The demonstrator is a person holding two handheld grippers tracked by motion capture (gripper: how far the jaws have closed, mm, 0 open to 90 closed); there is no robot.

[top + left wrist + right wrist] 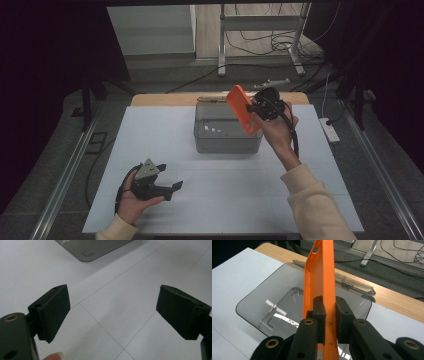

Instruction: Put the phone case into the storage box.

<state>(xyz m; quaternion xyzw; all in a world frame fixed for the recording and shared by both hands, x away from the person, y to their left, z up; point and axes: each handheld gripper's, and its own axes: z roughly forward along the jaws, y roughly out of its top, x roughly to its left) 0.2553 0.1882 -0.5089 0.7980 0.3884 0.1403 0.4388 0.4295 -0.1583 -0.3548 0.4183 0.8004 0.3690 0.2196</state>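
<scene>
Right gripper (329, 315) jaws clench one orange phone case (320, 277) edge-on above one clear box (262, 302); left gripper (112, 312) jaws gape, holding nothing.

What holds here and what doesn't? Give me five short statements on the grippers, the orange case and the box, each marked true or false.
1. The right gripper has its jaws shut on the orange phone case. True.
2. The left gripper grips a second case. False: its jaws stand wide open with nothing between them, above the white table.
3. The clear grey box sits open, its lid folded back behind it. True.
4. The case lies flat on the box's floor. False: it is held on edge above the box.
5. The left gripper is over the box. False: it is near the table's front edge.
</scene>
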